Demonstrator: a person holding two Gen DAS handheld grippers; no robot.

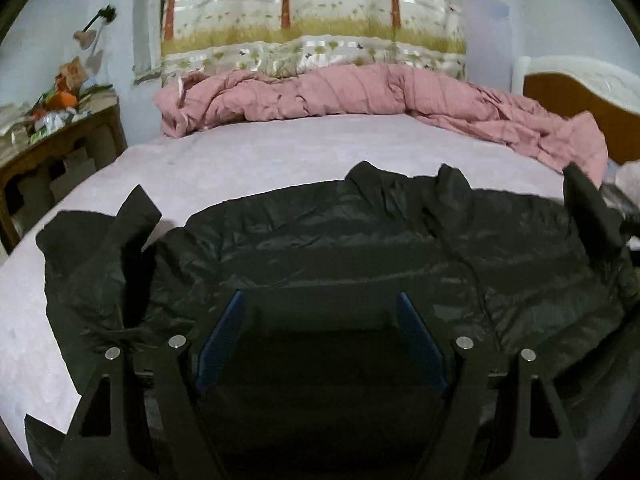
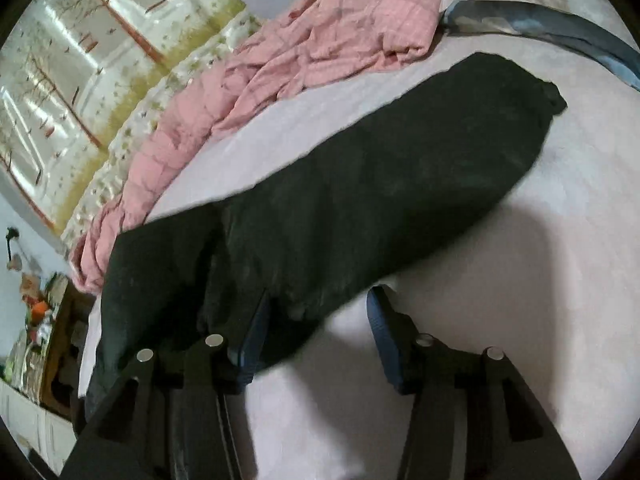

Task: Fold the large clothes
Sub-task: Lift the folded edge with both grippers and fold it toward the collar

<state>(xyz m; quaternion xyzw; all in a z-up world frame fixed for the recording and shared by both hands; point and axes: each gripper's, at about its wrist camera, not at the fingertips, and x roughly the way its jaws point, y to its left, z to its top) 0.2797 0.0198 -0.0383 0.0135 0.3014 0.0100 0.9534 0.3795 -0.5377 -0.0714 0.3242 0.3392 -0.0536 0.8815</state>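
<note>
1. The black jacket [image 1: 320, 248] lies spread across the near part of the bed [image 1: 260, 156], its body flat and shiny, collar toward 12 o'clock in the left wrist view, one sleeve running off toward 9 o'clock.
2. In the right wrist view the jacket's other sleeve [image 2: 400, 168] stretches from 7 o'clock up to 2 o'clock over the pale sheet, its cuff well apart from the pink quilt [image 2: 320, 40] bunched at 12 o'clock.
3. The left tongs [image 1: 320, 312] are spread wide above the jacket's lower body; nothing sits between the blue pads and they pinch no cloth.
4. The right tongs [image 2: 316, 300] stand partly spread. The left pad lies against the edge of the sleeve near the shoulder, the other over bare sheet. The pads do not appear to press the cloth.
5. Step in hand, as I judge it: the start of the fold, both tongs coming in for a first hold, with no fold yet made.
6. The next move likely calls for the right tongs to get a firm bite on the sleeve edge, then carry it toward the jacket's middle.
7. The left tongs would need a matching hold on the hem or far sleeve; the slick fabric may slip.
</note>
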